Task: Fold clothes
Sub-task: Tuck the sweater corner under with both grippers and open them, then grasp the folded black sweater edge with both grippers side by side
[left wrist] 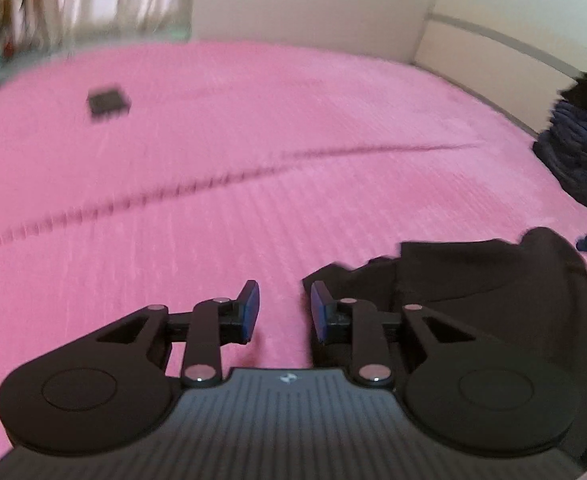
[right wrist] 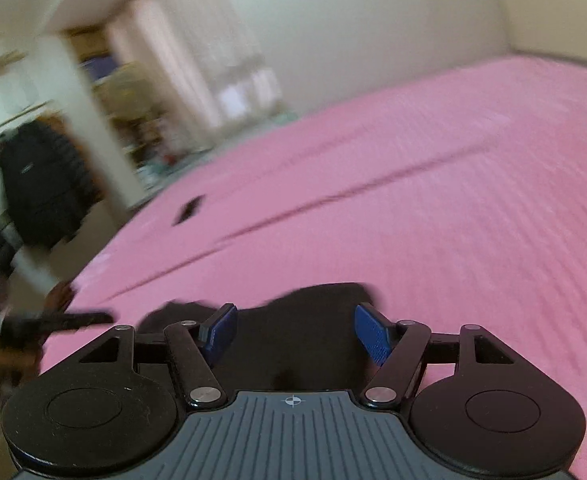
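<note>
One dark, crumpled garment [left wrist: 473, 280] sits bunched on the pink bedspread [left wrist: 253, 160] just ahead of both grippers, left gripper [left wrist: 284, 312] and right gripper [right wrist: 295, 334] both spread open and holding nothing, everything's motion-blurred and no writing is readable

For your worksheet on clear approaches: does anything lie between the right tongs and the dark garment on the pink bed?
Nothing visible does. The right tongs are open, with the dark garment directly ahead between the fingers on the pink bedspread.
</note>
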`<action>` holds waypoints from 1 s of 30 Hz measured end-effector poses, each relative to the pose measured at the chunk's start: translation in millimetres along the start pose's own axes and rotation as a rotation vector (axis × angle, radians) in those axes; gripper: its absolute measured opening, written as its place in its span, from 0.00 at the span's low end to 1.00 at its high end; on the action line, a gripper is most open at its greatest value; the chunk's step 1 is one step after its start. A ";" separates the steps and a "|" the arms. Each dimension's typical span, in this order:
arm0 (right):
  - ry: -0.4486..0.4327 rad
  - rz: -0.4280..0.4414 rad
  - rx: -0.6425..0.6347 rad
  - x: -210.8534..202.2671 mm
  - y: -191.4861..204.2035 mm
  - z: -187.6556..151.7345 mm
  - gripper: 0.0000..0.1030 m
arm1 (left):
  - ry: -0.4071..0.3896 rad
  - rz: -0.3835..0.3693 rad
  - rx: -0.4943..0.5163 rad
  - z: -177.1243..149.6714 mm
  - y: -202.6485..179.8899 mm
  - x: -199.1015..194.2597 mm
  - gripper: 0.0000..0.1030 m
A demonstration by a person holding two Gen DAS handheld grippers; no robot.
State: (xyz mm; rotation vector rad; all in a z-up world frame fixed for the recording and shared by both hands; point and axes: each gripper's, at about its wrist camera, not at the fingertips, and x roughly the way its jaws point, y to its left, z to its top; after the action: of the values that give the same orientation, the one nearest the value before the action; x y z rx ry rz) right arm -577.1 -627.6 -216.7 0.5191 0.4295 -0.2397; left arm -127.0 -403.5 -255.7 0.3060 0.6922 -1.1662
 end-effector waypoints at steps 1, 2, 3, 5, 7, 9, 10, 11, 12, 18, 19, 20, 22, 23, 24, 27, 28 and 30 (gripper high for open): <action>0.022 0.023 -0.025 4.6 8.8 -2.9 0.67 | -0.011 -0.035 0.014 1.9 -6.8 -6.5 0.22; 0.039 0.034 -0.046 10.1 14.3 -5.7 0.67 | -0.003 -0.078 0.021 4.3 -14.3 -4.8 0.22; 0.051 0.034 -0.057 15.6 17.8 -8.1 0.67 | 0.005 -0.120 0.029 6.8 -21.6 -2.6 0.24; 0.076 0.036 -0.047 23.3 17.4 -14.4 0.67 | 0.029 -0.161 0.057 11.3 -32.2 12.3 0.28; 0.092 0.025 -0.052 24.6 16.1 -18.1 0.67 | 0.090 -0.169 0.075 14.9 -38.5 37.4 0.29; 0.109 0.014 -0.057 25.6 14.7 -21.7 0.67 | 0.137 -0.188 0.066 12.7 -38.8 54.0 0.04; 0.102 0.018 -0.066 24.1 14.6 -20.5 0.67 | 0.153 -0.194 0.063 11.7 -39.2 60.2 0.05; 0.093 0.024 -0.076 22.4 14.6 -19.0 0.67 | 0.106 -0.181 0.077 12.5 -40.8 50.6 0.05; 0.084 0.029 -0.086 20.7 14.5 -17.5 0.67 | 0.063 -0.172 0.072 12.4 -39.2 39.0 0.05; 0.153 0.060 0.021 51.9 -16.0 -24.3 0.67 | 0.100 -0.129 0.011 -6.6 -15.3 50.1 0.10; 0.146 0.076 0.051 50.0 -22.0 -23.1 0.67 | 0.106 -0.134 0.001 -8.2 -13.9 55.2 0.11; 0.139 0.080 0.073 45.6 -26.3 -21.7 0.67 | 0.112 -0.138 -0.007 -9.5 -12.7 59.4 0.13; 0.115 0.050 0.103 31.2 -32.3 -20.9 0.67 | 0.105 -0.123 -0.010 -5.1 -11.8 54.2 0.20; 0.110 0.019 0.115 23.8 -34.7 -21.6 0.67 | 0.098 -0.114 -0.012 -3.0 -10.5 48.1 0.25; 0.110 -0.030 0.124 16.0 -33.4 -22.4 0.67 | 0.091 -0.095 -0.003 -4.0 -7.6 37.5 0.26; 0.083 -0.108 0.107 -10.8 -18.9 -26.6 0.67 | 0.083 -0.030 0.066 -9.4 -10.7 3.8 0.24; 0.062 -0.072 0.097 -21.2 -9.7 -29.9 0.67 | 0.080 -0.018 0.089 -11.7 -13.8 -6.7 0.24; 0.035 0.017 0.078 -34.4 9.5 -38.0 0.67 | 0.056 -0.021 0.131 -19.8 -22.5 -31.9 0.24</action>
State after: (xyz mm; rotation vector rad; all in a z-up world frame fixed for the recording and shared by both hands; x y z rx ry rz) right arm -617.1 -595.8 -226.8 0.6038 0.4512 -0.2325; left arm -161.3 -377.6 -247.4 0.4436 0.6705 -1.2291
